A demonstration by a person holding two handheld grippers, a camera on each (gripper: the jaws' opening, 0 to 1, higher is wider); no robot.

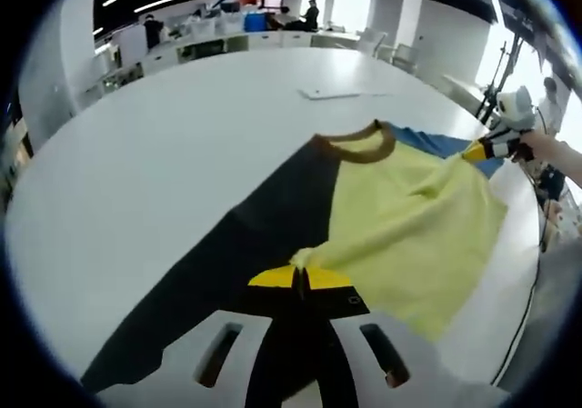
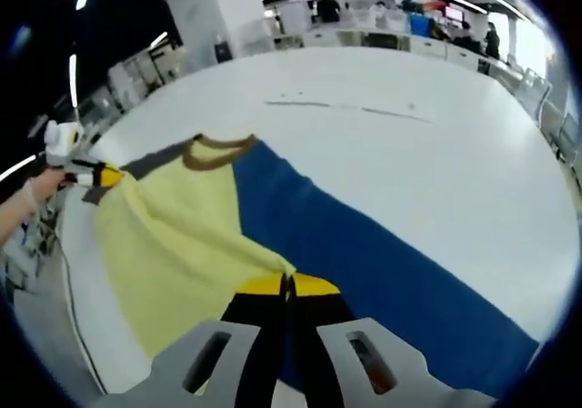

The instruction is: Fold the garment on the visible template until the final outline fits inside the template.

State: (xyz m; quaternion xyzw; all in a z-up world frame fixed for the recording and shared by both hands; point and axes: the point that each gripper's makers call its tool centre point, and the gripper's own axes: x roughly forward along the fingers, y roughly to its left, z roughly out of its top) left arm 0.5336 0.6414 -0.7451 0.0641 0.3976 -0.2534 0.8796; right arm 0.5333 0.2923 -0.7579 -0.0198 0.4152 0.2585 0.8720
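One garment, a pale yellow, dark blue and black colour-block shirt w/ a brown ribbed collar [image 1: 364,143], lies spread on a big round white desk [image 1: 164,144], yellow panel lifted off the surface. Two grippers: left gripper [image 1: 300,279], yellow-tipped jaws pinched together on a bunch of yellow fabric; right gripper [image 2: 286,285] likewise clamped on the yellow fabric edge. A person's hand [image 1: 546,149] holds the right gripper at the desk's far side.

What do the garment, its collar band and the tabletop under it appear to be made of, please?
The garment looks like soft matte knit cloth in yellow, black and blue panels; it drapes and puckers where the left gripper pinches it. The collar band looks like a thicker brown ribbed knit, though the ribbing is too small to confirm. The tabletop seems a hard, smooth white laminate with a faint sheen.
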